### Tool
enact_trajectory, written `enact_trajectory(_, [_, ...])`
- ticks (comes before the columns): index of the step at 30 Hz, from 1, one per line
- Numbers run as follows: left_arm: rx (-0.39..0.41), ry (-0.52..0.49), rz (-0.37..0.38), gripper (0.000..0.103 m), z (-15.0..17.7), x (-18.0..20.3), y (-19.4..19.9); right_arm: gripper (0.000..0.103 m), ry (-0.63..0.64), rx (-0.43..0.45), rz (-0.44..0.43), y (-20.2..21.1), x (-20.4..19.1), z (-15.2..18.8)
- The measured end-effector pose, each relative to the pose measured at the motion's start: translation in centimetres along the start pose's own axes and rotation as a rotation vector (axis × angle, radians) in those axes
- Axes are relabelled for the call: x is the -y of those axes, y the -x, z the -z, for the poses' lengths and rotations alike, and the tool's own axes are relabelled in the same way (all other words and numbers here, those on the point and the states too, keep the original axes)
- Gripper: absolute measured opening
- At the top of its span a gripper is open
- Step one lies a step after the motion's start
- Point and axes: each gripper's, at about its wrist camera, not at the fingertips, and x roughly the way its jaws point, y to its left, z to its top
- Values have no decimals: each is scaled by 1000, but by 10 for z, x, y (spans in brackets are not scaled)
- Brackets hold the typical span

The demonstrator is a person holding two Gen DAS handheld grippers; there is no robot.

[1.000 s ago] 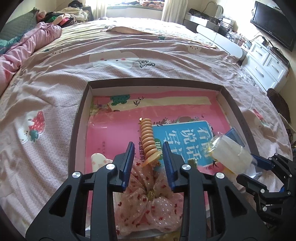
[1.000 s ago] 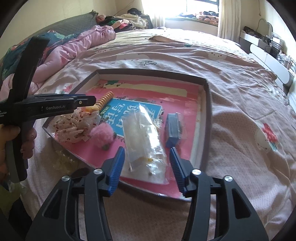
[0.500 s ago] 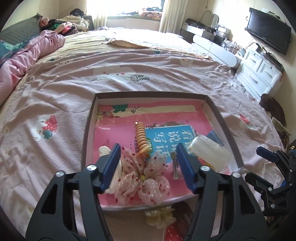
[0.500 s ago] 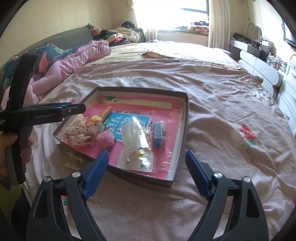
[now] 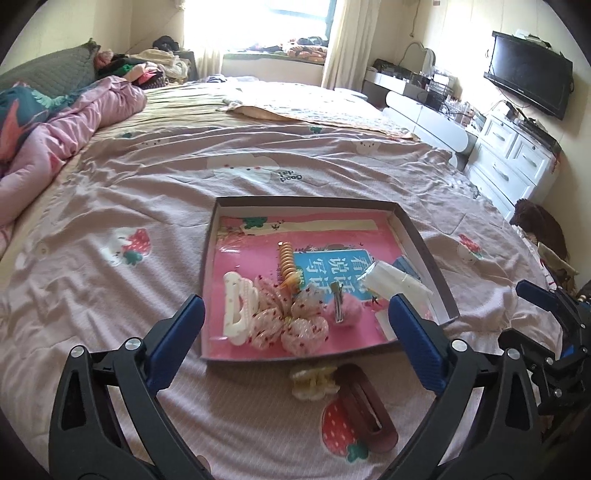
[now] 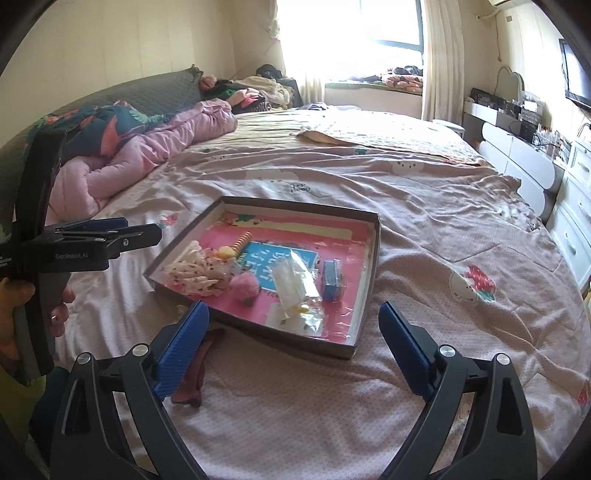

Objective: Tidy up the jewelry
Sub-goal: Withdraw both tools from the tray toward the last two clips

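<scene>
Now both claws, left (image 5: 295, 343) and right (image 6: 293, 345), have backed off the tray (image 5: 424, 243), spread wide.

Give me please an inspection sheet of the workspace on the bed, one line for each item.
Surface: pink printed bedsheet, wrinkled.
Job's things: open shallow box on the bed holds a white claw clip, a dotted fabric scrunchie, an orange spiral hair tie, a pink pompom clip, a clear plastic bag and a small blue box. Outside, by the near wall: a cream claw clip and a brown hair clip.
Clutter: pink quilt, clothes pile.
Grippers: left tool open, empty; right tool open, empty.
Cables: nothing seen.
Surroundings: television, white drawers, window.
</scene>
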Motion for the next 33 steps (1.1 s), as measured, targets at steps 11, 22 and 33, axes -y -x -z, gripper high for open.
enact_trajectory(11, [23, 28, -46, 91, 20, -16, 31, 91, 39, 8, -43, 17, -23, 10])
enact_trajectory(22, [20, 25, -77, 91, 44, -23, 47, 91, 82, -4, -88, 20, -47, 22])
enact_trajectory(33, [-5, 37, -119, 91, 69, -33, 47, 91, 97, -40, -129, 3, -65, 37])
